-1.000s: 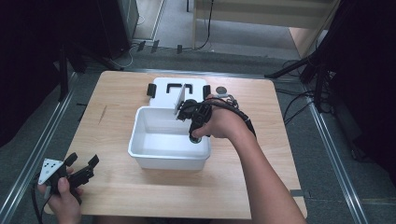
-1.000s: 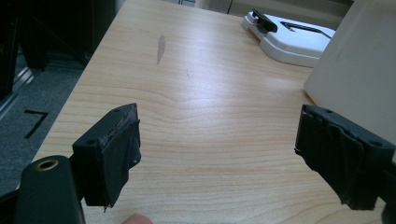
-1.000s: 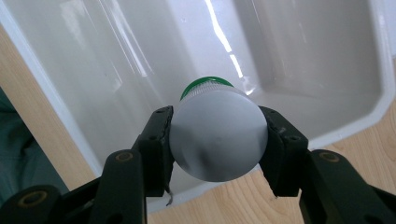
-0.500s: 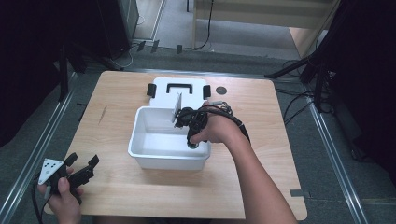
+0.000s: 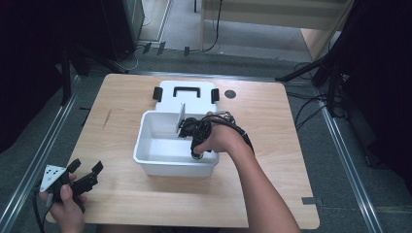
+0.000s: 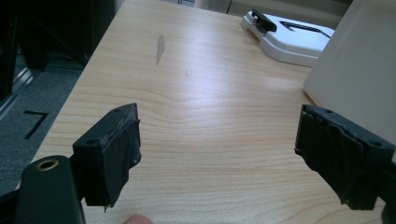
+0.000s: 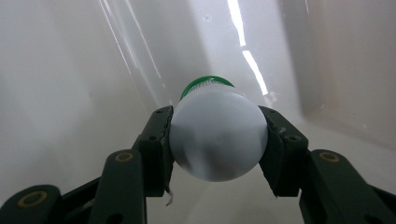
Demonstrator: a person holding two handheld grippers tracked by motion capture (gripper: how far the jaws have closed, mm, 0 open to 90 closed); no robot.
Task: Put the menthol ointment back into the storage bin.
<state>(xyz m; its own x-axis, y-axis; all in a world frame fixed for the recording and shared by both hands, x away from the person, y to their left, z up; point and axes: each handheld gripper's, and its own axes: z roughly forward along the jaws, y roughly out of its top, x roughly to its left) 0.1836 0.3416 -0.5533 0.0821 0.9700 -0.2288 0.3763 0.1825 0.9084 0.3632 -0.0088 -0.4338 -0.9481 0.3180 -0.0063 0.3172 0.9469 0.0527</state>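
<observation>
Jaws of our right tool [image 7: 218, 140] clamp a white bulb [image 7: 218, 135] with a green base, holding it low inside the white bin [image 5: 145, 158] near its right wall. Our left tool [image 6: 224, 161] rests open over the bare tabletop [image 6: 205, 107], well apart from the bin.

Bulb [image 7: 218, 136]: white globe, green collar. Bin [image 5: 150, 160]: white. Lid [image 5: 194, 99]: white, black clips. Table [image 5: 272, 160]: pale wood grain, one dark streak. Gripper [image 7: 217, 140] jaws: black, brass-coloured rivets.
</observation>
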